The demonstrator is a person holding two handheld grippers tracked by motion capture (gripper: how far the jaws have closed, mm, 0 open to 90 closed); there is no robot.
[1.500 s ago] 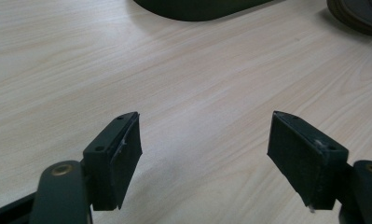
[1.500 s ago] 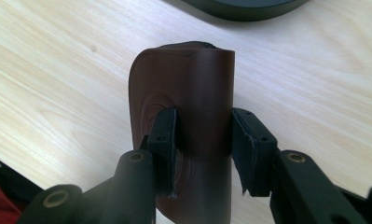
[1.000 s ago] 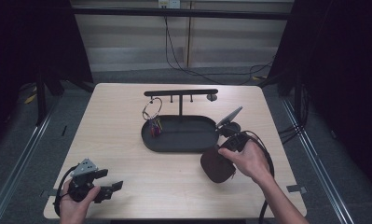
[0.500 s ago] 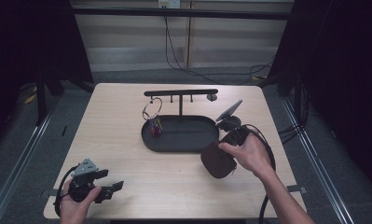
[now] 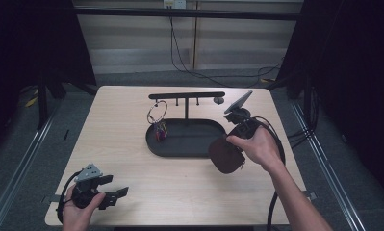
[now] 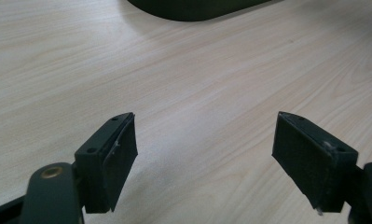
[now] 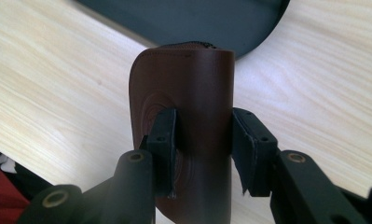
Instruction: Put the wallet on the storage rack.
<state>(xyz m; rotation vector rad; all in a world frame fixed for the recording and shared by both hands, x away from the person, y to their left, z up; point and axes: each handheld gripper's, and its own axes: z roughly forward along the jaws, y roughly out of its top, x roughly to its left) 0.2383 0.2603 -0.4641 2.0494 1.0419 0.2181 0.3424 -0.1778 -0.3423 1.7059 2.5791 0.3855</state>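
Observation:
A brown leather pouch (image 5: pixel 224 157) hangs just off the right front end of the black oval tray (image 5: pixel 180 152), and my right gripper (image 5: pixel 228 146) is shut on it. In the right gripper view the pouch (image 7: pixel 183 84) stands on edge between the jaws of the right gripper (image 7: pixel 204 128), above the table and the tray's rounded end (image 7: pixel 174 23). My left gripper (image 5: pixel 115 196) rests at the table's front left corner, held by a hand. Its jaws stand wide apart, and the left gripper (image 6: pixel 204 135) has bare wood between them.
A black T-shaped stand (image 5: pixel 187 96) rises from the tray, with a key ring (image 5: pixel 157 112) hanging from its left side and coloured tags (image 5: pixel 160 132) below it. The tray's front edge (image 6: pixel 193 9) lies far ahead of the left gripper. Cables trail from both grippers.
My right gripper has carried the pouch a little farther from the person, toward the tray's right end. The left gripper has stayed in place.

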